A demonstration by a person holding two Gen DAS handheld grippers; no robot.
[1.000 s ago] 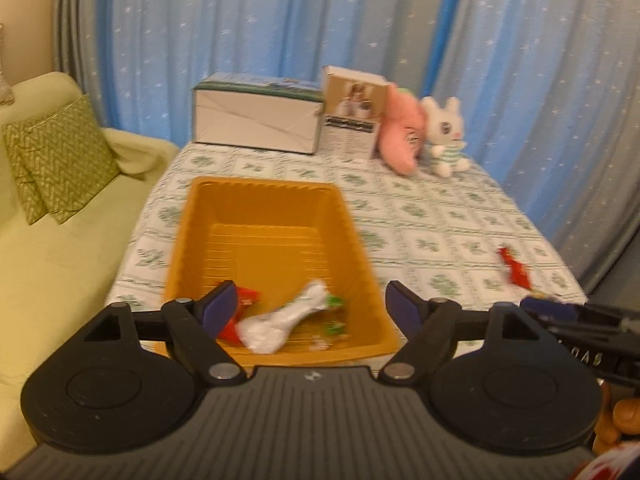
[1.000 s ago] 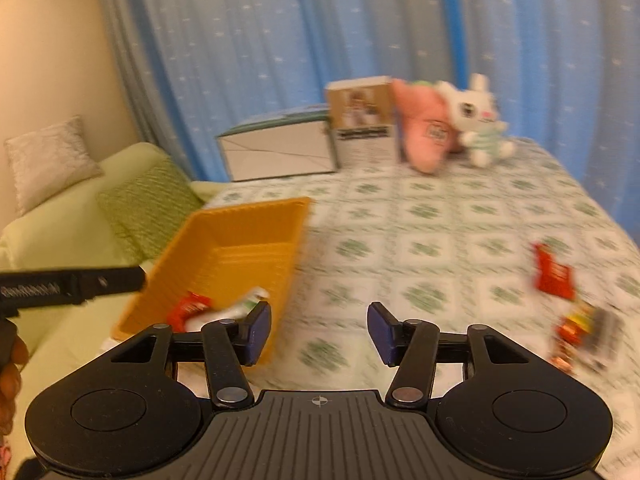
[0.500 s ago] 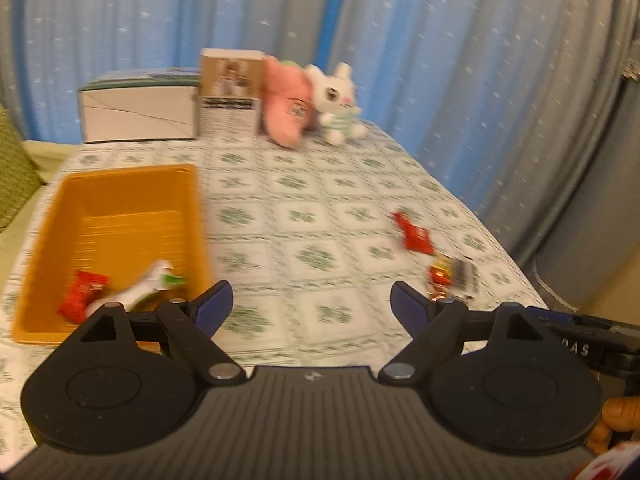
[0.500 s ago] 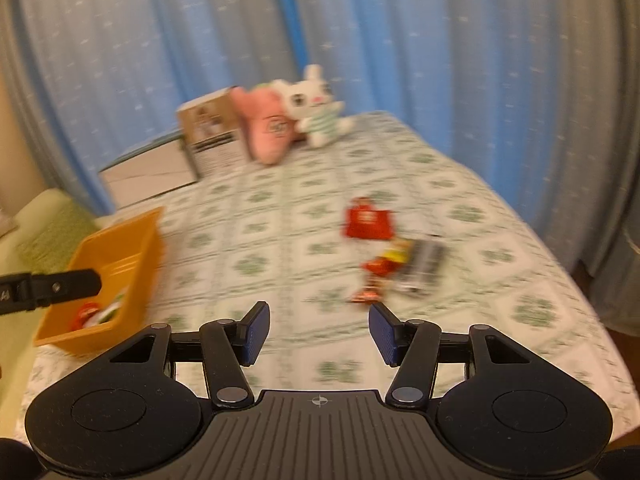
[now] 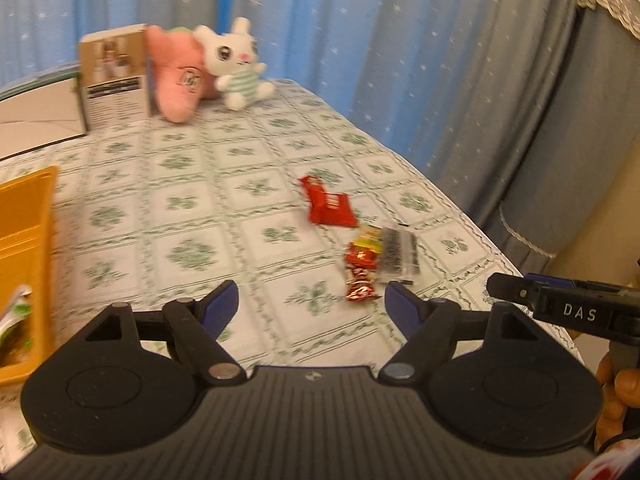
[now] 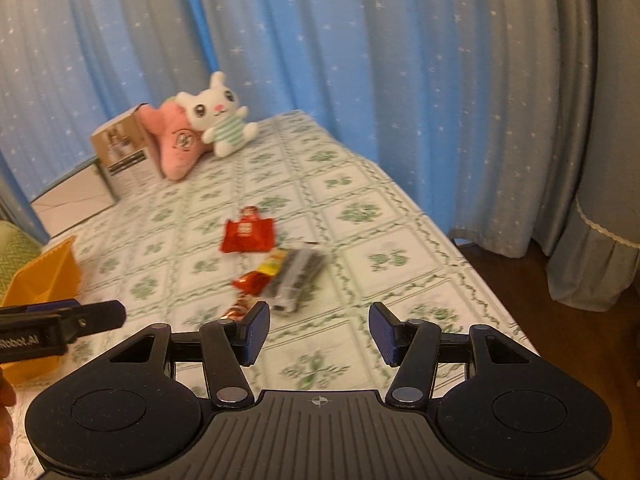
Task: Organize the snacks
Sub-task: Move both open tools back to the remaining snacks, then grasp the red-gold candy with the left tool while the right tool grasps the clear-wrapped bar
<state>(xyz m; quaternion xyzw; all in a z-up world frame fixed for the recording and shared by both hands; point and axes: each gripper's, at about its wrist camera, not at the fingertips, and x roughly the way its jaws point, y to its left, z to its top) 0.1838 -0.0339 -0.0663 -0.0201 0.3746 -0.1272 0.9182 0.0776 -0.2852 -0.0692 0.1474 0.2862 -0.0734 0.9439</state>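
Three snacks lie together on the tablecloth: a red packet (image 5: pixel 330 208) (image 6: pixel 248 234), a red-and-yellow wrapped candy (image 5: pixel 362 268) (image 6: pixel 258 276), and a clear pack of dark pieces (image 5: pixel 398 254) (image 6: pixel 298 274). The orange basket (image 5: pixel 28 248) (image 6: pixel 44 276) sits at the left with snacks (image 5: pixel 14 324) inside. My left gripper (image 5: pixel 312 304) is open and empty, hovering just short of the candy. My right gripper (image 6: pixel 318 332) is open and empty, near the clear pack.
Two boxes (image 5: pixel 114 78) (image 6: pixel 74 196), a pink plush (image 5: pixel 180 80) and a white bunny plush (image 5: pixel 236 66) stand at the table's far end. Blue curtains hang behind. The table's right edge (image 6: pixel 460 248) drops to a wooden floor.
Both grippers have swung right, away from the basket and toward the loose snacks, which now sit closer and more central. Both stay open and empty.
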